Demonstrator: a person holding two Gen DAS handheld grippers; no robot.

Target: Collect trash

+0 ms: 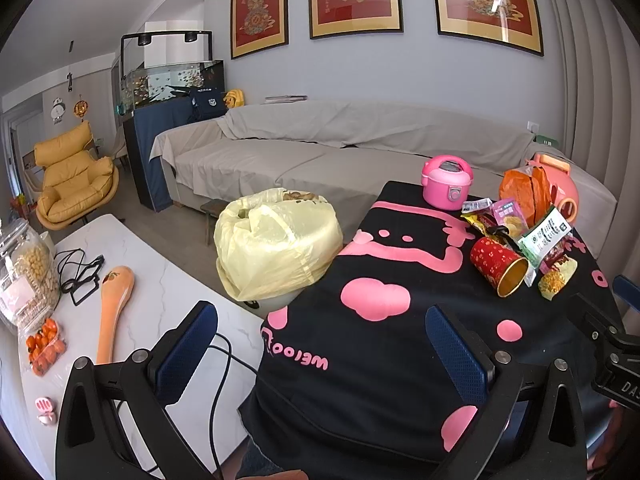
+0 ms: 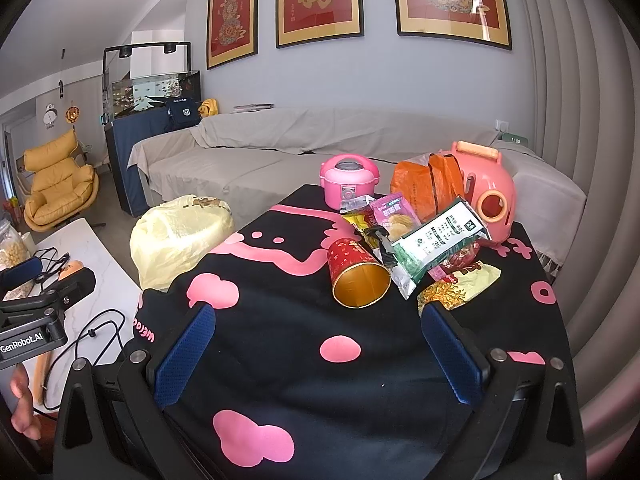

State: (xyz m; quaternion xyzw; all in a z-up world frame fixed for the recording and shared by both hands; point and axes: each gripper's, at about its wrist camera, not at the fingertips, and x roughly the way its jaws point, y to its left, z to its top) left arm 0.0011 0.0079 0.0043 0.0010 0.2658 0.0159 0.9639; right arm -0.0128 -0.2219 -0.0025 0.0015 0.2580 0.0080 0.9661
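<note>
A pile of trash lies on a black cloth with pink shapes (image 2: pixel 280 312): a red paper cup with gold inside (image 2: pixel 354 272) on its side, a white-green packet (image 2: pixel 436 240), a pink snack wrapper (image 2: pixel 394 212), a yellow wrapper (image 2: pixel 460 284) and an orange bag (image 2: pixel 424 184). The cup also shows in the left wrist view (image 1: pixel 498 266). A bin lined with a yellow bag (image 1: pixel 276 240) stands left of the cloth, also in the right wrist view (image 2: pixel 176 236). My left gripper (image 1: pixel 320 356) is open and empty above the cloth's near left edge. My right gripper (image 2: pixel 318 356) is open and empty, short of the cup.
A pink toy rice cooker (image 2: pixel 348 180) and a pink pig-shaped box (image 2: pixel 488 196) stand behind the trash. A white marble table (image 1: pixel 168 292) at left holds an orange spoon (image 1: pixel 114 304), cables, a jar and small tomatoes (image 1: pixel 44 348). A grey covered sofa (image 1: pixel 320 148) lies beyond.
</note>
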